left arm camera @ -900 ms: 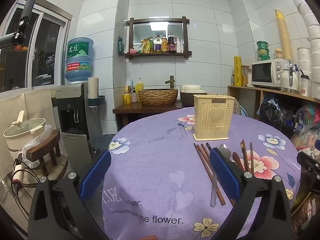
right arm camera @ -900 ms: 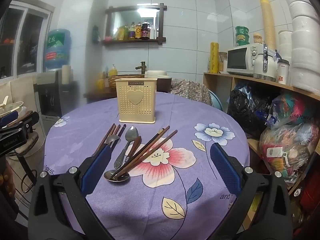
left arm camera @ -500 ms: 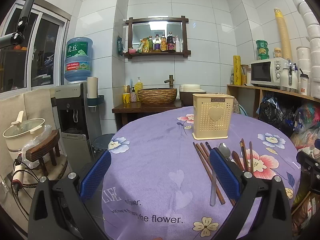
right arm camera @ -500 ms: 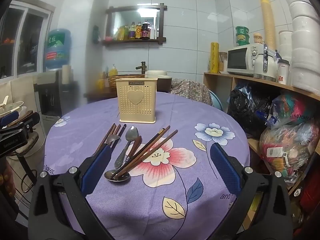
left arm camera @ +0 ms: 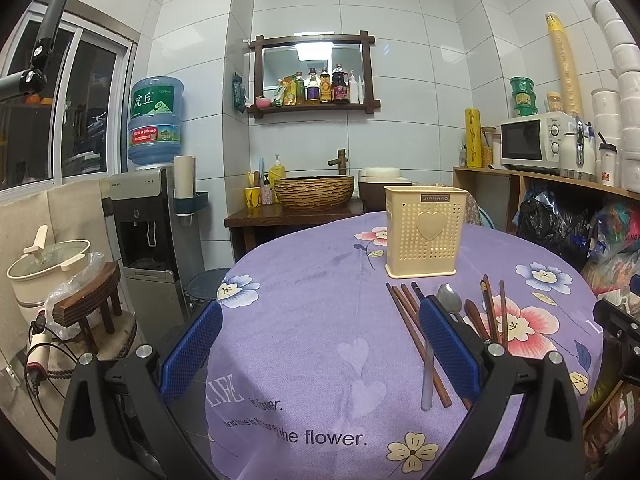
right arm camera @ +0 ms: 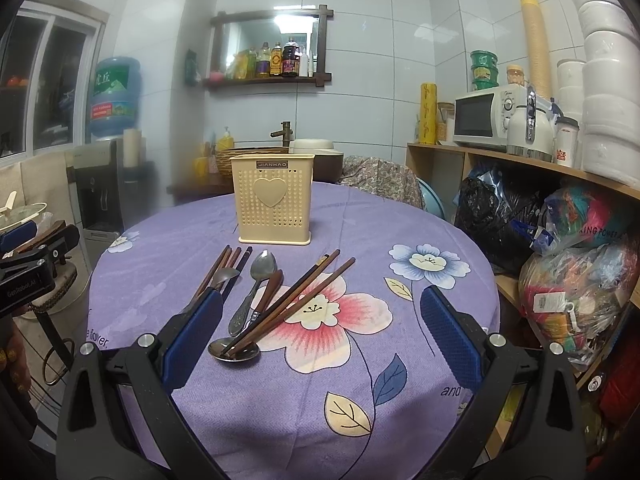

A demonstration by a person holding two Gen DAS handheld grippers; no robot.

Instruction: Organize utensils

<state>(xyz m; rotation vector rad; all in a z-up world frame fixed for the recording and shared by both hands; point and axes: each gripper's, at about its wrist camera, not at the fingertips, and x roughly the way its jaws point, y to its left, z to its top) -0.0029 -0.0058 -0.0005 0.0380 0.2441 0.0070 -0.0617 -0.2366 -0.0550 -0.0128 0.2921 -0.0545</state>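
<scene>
A cream perforated utensil holder (left arm camera: 425, 234) (right arm camera: 274, 198) with a heart on its front stands upright on the purple flowered tablecloth (left arm camera: 320, 320) (right arm camera: 360, 224). In front of it lie several dark wooden chopsticks (right arm camera: 298, 298) (left arm camera: 408, 320), metal spoons (right arm camera: 262, 270) (left arm camera: 450, 300) and a wooden spoon (right arm camera: 272, 286). My right gripper (right arm camera: 320, 320) hovers open over the near end of the pile, holding nothing. My left gripper (left arm camera: 320, 336) is open and empty above the cloth, left of the utensils, its right finger (left arm camera: 444, 344) covering some of them.
A water dispenser (left arm camera: 154, 216) and a pot on a stool (left arm camera: 48, 268) stand left of the table. A wash basin (left arm camera: 314, 192) sits behind it. Shelves with a microwave (right arm camera: 484, 120) and stuffed bags (right arm camera: 568, 280) line the right side.
The left view has drifted slightly, so the holder sits a little lower and further left in it. The utensils have not moved, and both grippers stay open.
</scene>
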